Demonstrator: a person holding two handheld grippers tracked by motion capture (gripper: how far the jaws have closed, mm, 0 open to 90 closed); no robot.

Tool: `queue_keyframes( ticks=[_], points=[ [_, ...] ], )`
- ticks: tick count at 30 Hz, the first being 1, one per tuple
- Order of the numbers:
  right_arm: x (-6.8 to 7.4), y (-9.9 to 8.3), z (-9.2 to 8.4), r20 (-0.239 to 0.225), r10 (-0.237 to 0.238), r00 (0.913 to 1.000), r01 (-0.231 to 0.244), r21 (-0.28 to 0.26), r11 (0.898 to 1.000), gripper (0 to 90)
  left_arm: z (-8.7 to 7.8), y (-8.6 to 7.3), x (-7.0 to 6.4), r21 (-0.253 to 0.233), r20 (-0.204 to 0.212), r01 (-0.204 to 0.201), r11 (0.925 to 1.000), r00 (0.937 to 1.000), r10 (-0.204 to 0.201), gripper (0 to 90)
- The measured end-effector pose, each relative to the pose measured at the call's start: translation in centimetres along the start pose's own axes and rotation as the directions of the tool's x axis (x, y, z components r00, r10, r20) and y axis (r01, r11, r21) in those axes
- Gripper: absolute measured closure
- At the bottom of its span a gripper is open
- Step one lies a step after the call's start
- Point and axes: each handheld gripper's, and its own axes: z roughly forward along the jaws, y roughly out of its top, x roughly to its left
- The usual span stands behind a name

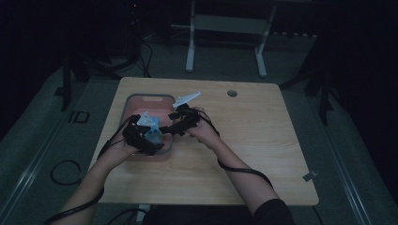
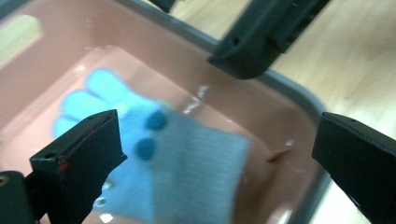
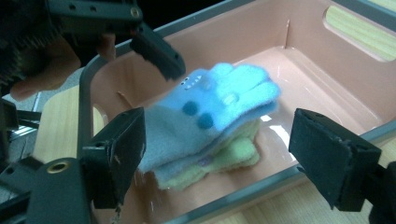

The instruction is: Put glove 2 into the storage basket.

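Wood table (image 1: 244,154), pink tray (image 1: 162,98) w/ gloves (image 3: 219,107)

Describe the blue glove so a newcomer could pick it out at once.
On the wooden table sits a pink tray with a grey rim. Inside it lies a small stack of gloves; the blue glove is the top one, with a grey cuff and two dark blue dots, over a pale green glove.

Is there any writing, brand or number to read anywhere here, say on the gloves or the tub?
"ID": pale letters on the floor left of the table, in the high view.
Blue glove: dark dots and small pale marks, too blurred to read as text.
Pale green glove beneath it: no print to be made out.
Pink tub: no label visible.
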Motion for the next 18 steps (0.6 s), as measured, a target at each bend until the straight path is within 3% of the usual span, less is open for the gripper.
queue_keyframes(
  ticks=[6,14,18],
  points=[
    [-0.1,-0.6,-0.9,0.010,-0.005,0.9999,0.005,-0.008,1.000,17.4,-0.2,0.2,-1.0,-0.020,0.029,-0.011,0.9997,0.9995,0.012,1.5],
    [-0.3,-1.6,-2.2,0.037,-0.013,0.9992,0.013,0.002,1.000,16.8,0.1,1.1,-2.8,-0.040,0.022,-0.053,0.9978,0.9983,0.054,1.5],
    [-0.5,-2.4,-2.8,0.048,-0.021,0.9986,0.020,0.018,1.000,16.3,0.2,1.7,-3.8,-0.056,0.051,-0.064,0.9964,0.9965,0.067,1.4]
  ],
)
